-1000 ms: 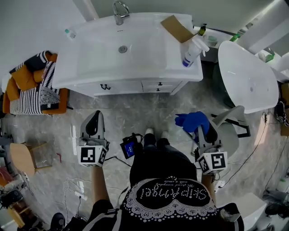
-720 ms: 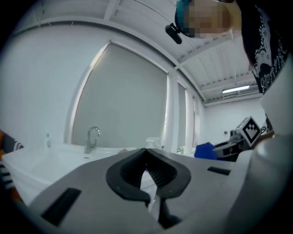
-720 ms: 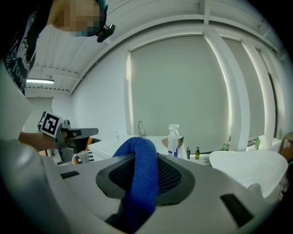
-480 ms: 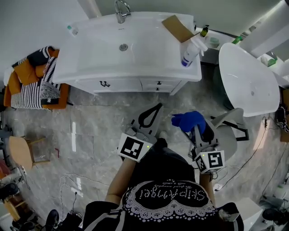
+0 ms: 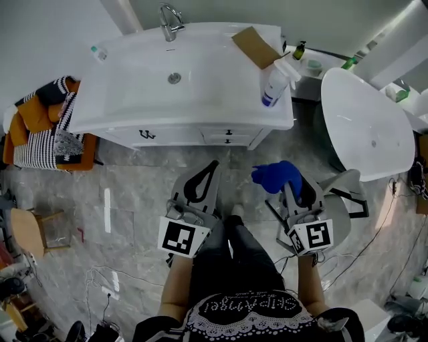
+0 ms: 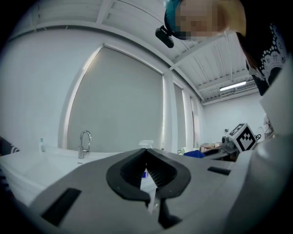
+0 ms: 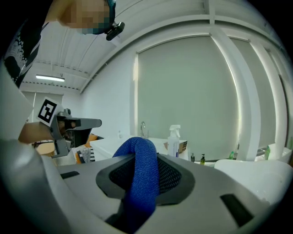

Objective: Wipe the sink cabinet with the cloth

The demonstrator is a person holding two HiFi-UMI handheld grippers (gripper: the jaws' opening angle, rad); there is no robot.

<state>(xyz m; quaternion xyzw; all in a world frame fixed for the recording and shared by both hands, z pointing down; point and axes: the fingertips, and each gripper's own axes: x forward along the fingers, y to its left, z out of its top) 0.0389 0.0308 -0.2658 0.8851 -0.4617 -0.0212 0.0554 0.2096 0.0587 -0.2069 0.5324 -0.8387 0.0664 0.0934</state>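
The white sink cabinet (image 5: 180, 135) stands ahead of me, its basin top (image 5: 134, 87) carrying a faucet (image 5: 170, 20). The blue cloth (image 5: 275, 175) is bunched between the jaws of my right gripper (image 5: 292, 187), which is shut on it in front of the cabinet's right end. In the right gripper view the cloth (image 7: 142, 176) drapes over the closed jaws of that gripper (image 7: 146, 155). My left gripper (image 5: 211, 165) points at the cabinet front, shut and holding nothing. In its own view the left gripper (image 6: 146, 151) has its tips touching, apart from the cabinet.
A spray bottle (image 5: 273, 83) and a piece of cardboard (image 5: 254, 45) sit on the counter's right end. A large white oval fixture (image 5: 364, 120) stands to the right. An orange chair with striped fabric (image 5: 47, 133) is at the left. Cables (image 5: 100, 280) lie on the tiled floor.
My left gripper has swung from the left side in to the middle, beside the right one. The right gripper with the cloth has hardly moved.
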